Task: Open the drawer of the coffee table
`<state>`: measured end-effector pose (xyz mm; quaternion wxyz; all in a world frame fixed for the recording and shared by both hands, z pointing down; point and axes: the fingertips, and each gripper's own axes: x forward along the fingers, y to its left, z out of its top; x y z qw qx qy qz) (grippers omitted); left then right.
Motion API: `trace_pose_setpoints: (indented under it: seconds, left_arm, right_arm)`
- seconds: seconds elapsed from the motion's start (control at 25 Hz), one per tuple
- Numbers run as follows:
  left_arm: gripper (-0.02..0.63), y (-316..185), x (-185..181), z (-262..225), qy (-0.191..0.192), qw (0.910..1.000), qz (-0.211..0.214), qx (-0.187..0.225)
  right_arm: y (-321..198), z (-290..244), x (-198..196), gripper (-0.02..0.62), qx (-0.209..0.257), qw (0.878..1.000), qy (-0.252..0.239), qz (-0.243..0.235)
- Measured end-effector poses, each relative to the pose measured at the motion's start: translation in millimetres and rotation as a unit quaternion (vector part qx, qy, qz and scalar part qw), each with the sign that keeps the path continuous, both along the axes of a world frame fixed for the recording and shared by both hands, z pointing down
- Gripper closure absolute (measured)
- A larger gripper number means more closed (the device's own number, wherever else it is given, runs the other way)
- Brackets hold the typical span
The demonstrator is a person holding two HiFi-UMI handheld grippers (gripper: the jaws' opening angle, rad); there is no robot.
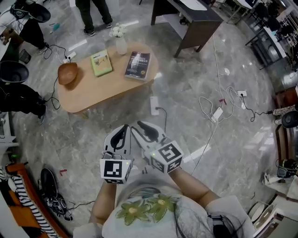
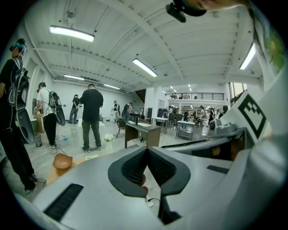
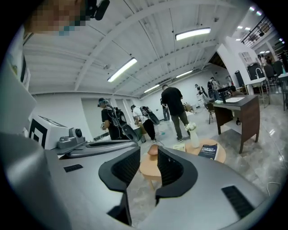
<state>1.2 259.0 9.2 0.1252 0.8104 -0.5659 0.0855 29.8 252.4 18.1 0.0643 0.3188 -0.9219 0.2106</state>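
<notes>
The oval wooden coffee table (image 1: pixel 88 93) stands on the grey marble floor some way ahead of me; no drawer front shows from here. On it are a wooden bowl (image 1: pixel 68 73), a green book (image 1: pixel 101 62), a dark book (image 1: pixel 138 64) and a white vase of flowers (image 1: pixel 120 42). Both grippers hang side by side over the floor, short of the table. My left gripper (image 1: pixel 124 127) is shut and empty, its pads meeting (image 2: pixel 147 150). My right gripper (image 1: pixel 136 125) stands a little open with nothing in it (image 3: pixel 148 158); the table (image 3: pixel 198 155) shows beyond its jaws.
A white power strip (image 1: pixel 154 105) lies on the floor between me and the table. Cables and an adapter (image 1: pixel 217 113) trail at the right. A dark desk (image 1: pixel 195 21) stands at the back. A person (image 1: pixel 95 14) stands beyond the table; bags and gear line the left.
</notes>
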Motion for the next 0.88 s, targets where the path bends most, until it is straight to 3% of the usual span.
trace_pose_setpoints:
  seconds: [0.2,0.52,0.72,0.88]
  left_arm:
    - [0.597,-41,-4,12,-0.009,0.9997,-0.011,-0.017]
    - [0.597,-79,-12,58,-0.003,0.9987,-0.024,-0.044]
    - [0.597,-98,-16,93,-0.013,0.9989,-0.017,-0.043]
    - [0.597,-115,-21,123,-0.027,0.9982,-0.011,-0.053]
  right_arm:
    - [-44,15,-2,0.491,-0.027,0.999,-0.008,-0.017]
    - [-87,79,-13,0.43,-0.107,0.993,-0.017,-0.046]
    - [-106,116,-16,0.416,-0.145,0.986,-0.073,-0.041]
    - [-120,150,-23,0.397,-0.188,0.971,-0.137,-0.06]
